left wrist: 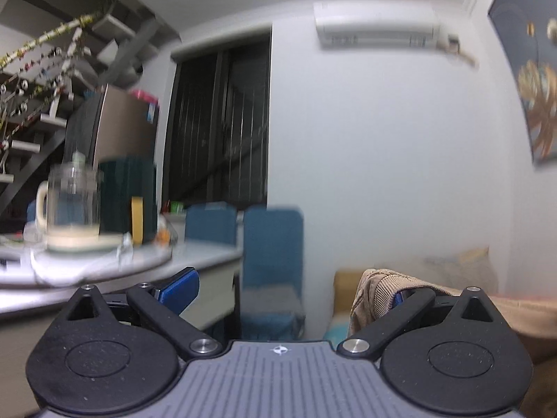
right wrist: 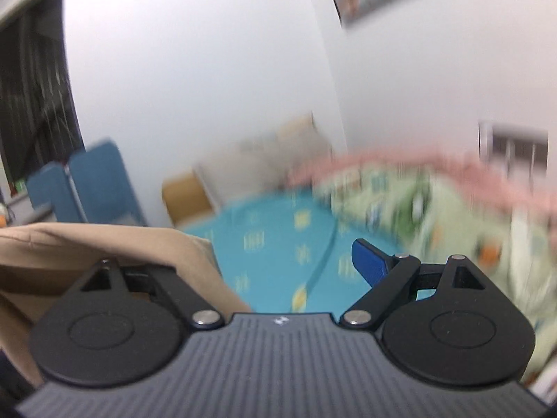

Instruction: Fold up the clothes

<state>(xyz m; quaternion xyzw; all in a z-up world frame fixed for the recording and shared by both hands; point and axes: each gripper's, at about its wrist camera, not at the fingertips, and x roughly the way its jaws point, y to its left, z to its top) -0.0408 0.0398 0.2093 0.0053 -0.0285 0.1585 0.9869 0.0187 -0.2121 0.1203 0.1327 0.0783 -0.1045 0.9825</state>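
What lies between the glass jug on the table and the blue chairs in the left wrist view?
In the left wrist view, a dark green container with a yellow tape roll in front stands between the glass jug and the blue chairs.

Left gripper (left wrist: 296, 289) raised, jaws spread wide, right gripper (right wrist: 278, 261) raised, jaws likewise spread wide
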